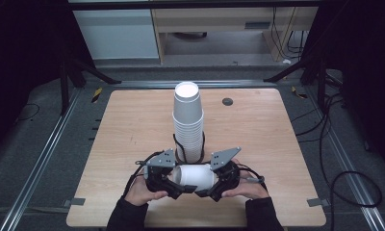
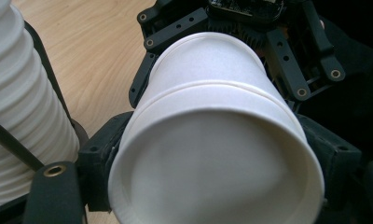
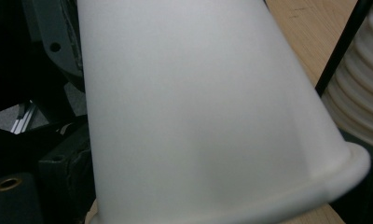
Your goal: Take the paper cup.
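Two white paper cups [image 1: 195, 176], nested one in the other, lie sideways between my two grippers, just above the near edge of the wooden table [image 1: 133, 125]. My left gripper [image 1: 173, 188] has its jaws pinched on the end nearest it; in the left gripper view the cups' flat bottom [image 2: 217, 172] sits right up against my own black jaws, which press on it from either side, and a second rim line runs across the wall farther along. Beyond that far end, in the same view, the black frame of my right gripper [image 2: 250, 28] closes around the cups.

My right gripper [image 1: 207, 192] grips the opposite end. In the right gripper view the cup wall [image 3: 198, 112] rises straight up from between my jaws and its rolled rim [image 3: 348, 168] sits low at the right, so close that the jaws themselves are mostly hidden; from the high view they are pressed onto the cups rather than spread.

Just beyond my jaws, toward the middle of the table, stands a tall stack of upside-down white cups [image 1: 187, 122], with a black cable [image 1: 178, 149] looped around its foot. That stack shows beside my left jaw as a ribbed white column [image 2: 21, 107], and off to the right past the cups in the right gripper view [image 3: 362, 93].
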{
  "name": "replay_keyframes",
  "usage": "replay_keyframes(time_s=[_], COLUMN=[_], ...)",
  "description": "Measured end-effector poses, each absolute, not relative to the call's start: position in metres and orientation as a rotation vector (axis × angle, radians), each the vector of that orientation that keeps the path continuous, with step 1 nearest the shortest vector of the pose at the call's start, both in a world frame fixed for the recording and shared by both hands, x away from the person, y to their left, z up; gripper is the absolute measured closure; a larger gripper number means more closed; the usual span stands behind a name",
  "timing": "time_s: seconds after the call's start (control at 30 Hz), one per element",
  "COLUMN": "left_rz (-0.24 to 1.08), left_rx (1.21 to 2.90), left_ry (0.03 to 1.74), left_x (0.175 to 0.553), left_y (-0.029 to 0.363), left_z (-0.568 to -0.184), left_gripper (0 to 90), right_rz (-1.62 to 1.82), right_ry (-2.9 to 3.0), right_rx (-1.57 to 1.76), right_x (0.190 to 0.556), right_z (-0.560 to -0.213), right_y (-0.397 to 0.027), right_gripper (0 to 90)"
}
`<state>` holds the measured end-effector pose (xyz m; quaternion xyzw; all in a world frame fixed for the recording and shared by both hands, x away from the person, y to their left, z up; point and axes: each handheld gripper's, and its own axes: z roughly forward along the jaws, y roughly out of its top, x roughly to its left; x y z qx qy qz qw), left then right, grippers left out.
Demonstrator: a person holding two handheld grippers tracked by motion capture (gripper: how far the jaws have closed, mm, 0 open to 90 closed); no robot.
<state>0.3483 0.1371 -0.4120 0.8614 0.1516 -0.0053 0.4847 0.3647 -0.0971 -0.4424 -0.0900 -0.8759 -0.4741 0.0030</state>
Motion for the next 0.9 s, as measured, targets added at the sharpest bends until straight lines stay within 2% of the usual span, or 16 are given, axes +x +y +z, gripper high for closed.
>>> replay_keyframes(time_s=[0.47,0.9], left_rz=[0.021,0.048], left_rx=[2.087,2.027], left_ry=[0.369,0.428], left_x=[0.347,0.346], left_y=[0.141,0.165], left_z=[-0.410,-0.416], left_gripper=[21.0,20.5], right_rz=[-1.540,-1.688], right_ry=[-2.723,-2.648], right_rx=[-0.311,-0.374], right_x=[0.363,0.359], right_z=[-0.440,-0.433], right_y=[-0.104,-0.136], right_gripper=[4.2,5.5])
